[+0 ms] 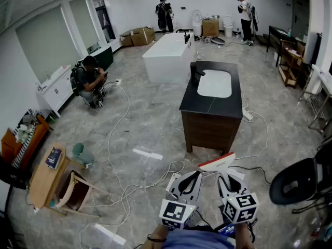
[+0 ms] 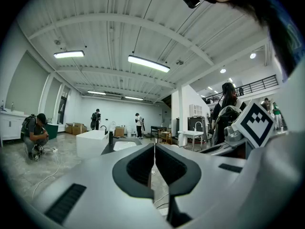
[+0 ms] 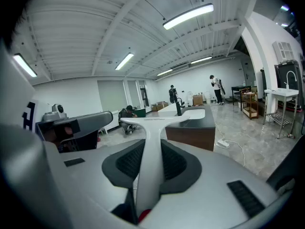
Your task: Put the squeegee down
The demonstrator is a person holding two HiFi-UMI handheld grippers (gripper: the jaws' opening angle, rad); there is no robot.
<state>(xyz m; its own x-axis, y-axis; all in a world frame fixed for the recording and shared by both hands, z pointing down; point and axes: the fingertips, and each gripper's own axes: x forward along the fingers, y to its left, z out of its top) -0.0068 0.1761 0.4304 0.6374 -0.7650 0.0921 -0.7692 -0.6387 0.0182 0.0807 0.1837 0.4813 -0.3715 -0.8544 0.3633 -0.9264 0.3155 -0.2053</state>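
Gripping the white handle of the squeegee (image 3: pixel 155 128), the right gripper (image 3: pixel 151 161) has its jaws narrowed onto the handle from both sides. The tool's crossbar runs sideways just past the fingertips. In the head view the squeegee's blade, edged in red, hangs in the air above the grey floor at twelve o'clock from that gripper, resting on nothing. The left gripper (image 2: pixel 154 159) sits just beside it at nine o'clock, its jaws pressed together with nothing between them. At twelve o'clock from both grippers stands a wooden vanity (image 1: pixel 210 126) with a black top. A white basin (image 1: pixel 214 83) is sunk into that top, its bowl showing only bare white, and a black faucet (image 1: pixel 195 72) stands at the basin's nine o'clock edge. Beyond the vanity, toward eleven o'clock, is a white bathtub (image 1: pixel 168 53), whose inside cannot be seen from here. Cardboard boxes (image 1: pixel 137 36) lie along the far wall at eleven o'clock, too distant to tell what they hold. A person (image 1: pixel 89 82) crouches at ten o'clock. At nine o'clock a low wooden table (image 1: pixel 41 183) carries a book (image 1: pixel 53 157). White cables (image 1: pixel 122 191) trail over the floor between the table and the grippers, and a black chair (image 1: pixel 298 180) stands at three o'clock.
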